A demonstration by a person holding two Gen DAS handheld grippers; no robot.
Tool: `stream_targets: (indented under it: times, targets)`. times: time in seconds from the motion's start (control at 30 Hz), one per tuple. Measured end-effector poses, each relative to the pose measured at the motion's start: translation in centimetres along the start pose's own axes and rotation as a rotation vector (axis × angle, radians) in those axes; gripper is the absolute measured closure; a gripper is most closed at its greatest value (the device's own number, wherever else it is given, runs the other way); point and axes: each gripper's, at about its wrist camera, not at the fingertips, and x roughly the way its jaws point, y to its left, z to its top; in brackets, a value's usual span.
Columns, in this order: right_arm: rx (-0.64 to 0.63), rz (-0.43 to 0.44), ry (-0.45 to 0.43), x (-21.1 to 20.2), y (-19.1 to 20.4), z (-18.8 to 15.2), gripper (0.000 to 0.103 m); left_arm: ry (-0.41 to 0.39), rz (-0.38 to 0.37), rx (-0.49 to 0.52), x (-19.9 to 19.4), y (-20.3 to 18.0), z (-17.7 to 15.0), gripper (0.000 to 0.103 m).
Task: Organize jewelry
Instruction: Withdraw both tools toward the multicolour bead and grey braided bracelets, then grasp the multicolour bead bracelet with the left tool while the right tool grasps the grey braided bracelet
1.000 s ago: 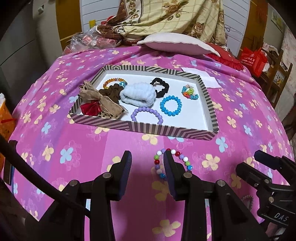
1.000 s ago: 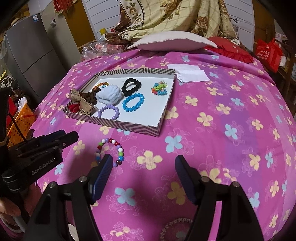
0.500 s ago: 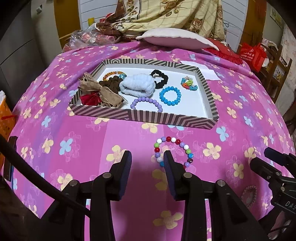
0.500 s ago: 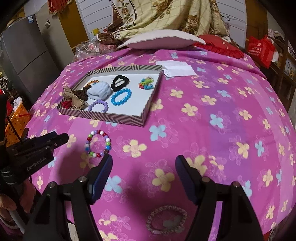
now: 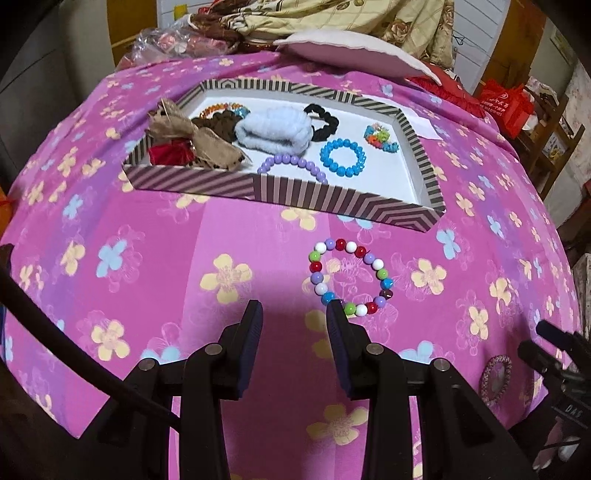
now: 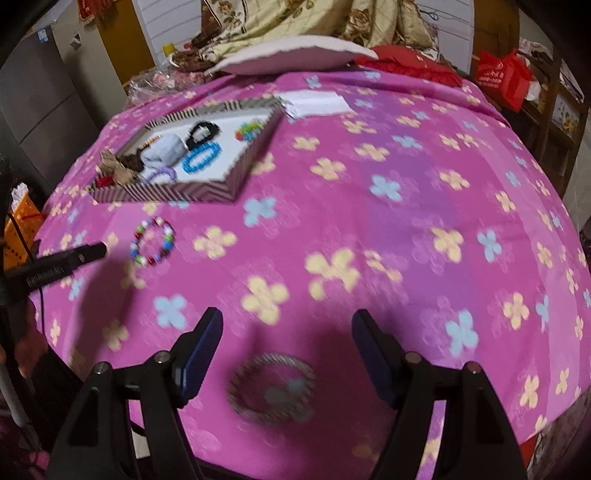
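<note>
A multicoloured bead bracelet lies on the pink flowered bedspread in front of the striped tray; it also shows in the right wrist view. The tray holds a blue bracelet, a purple bracelet, a pale blue scrunchie, a black scrunchie and bows. My left gripper is open and empty, its right finger just short of the bracelet. My right gripper is open and empty above a silvery ring bracelet near the bed's front edge.
A white paper lies behind the tray. A pillow and a bundled quilt sit at the bed's far end. Red bags and shelves stand to the right. The bed edge is close below both grippers.
Both grippers have pulled back toward the bed's front edge. The silvery ring bracelet has come into view between my right fingers. The beaded bracelet has not moved.
</note>
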Motion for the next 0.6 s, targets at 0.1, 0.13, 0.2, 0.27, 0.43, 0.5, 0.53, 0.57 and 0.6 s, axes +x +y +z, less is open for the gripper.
stream_targets:
  times: [0.1, 0.13, 0.2, 0.27, 0.43, 0.5, 0.53, 0.57, 0.6]
  targets:
    - [-0.004, -0.004, 0.019, 0.1, -0.7, -1.3, 0.027, 0.023, -0.018, -0.02, 0.6, 0.3, 0.1, 0.047]
    - [-0.014, -0.008, 0.03, 0.2, -0.8, -1.8, 0.027, 0.03, -0.021, -0.026, 0.8, 0.4, 0.1, 0.047]
    - [-0.05, -0.026, 0.042, 0.4, -0.7, -2.4, 0.027, 0.037, -0.021, -0.035, 1.2, 0.6, 0.3, 0.047]
    - [-0.078, -0.061, 0.043, 0.7, -0.5, -2.9, 0.032, 0.045, -0.023, -0.046, 1.5, 0.7, 0.4, 0.047]
    - [-0.144, -0.082, 0.061, 2.0, 0.3, -3.7, 0.048, 0.058, -0.036, -0.053, 2.2, 0.7, 0.7, 0.046]
    - [-0.147, -0.076, 0.052, 1.9, 0.5, -3.5, 0.051, 0.06, -0.03, -0.047, 2.5, 0.6, 0.9, 0.046]
    - [-0.148, -0.078, 0.047, 2.0, 0.6, -3.4, 0.054, 0.063, -0.027, -0.049, 2.8, 0.6, 1.1, 0.046]
    - [-0.154, -0.08, 0.041, 2.0, 0.7, -3.3, 0.056, 0.066, -0.024, -0.054, 3.1, 0.6, 1.2, 0.045]
    - [-0.157, -0.078, 0.037, 2.1, 0.7, -3.3, 0.058, 0.069, -0.022, -0.058, 3.3, 0.6, 1.4, 0.045]
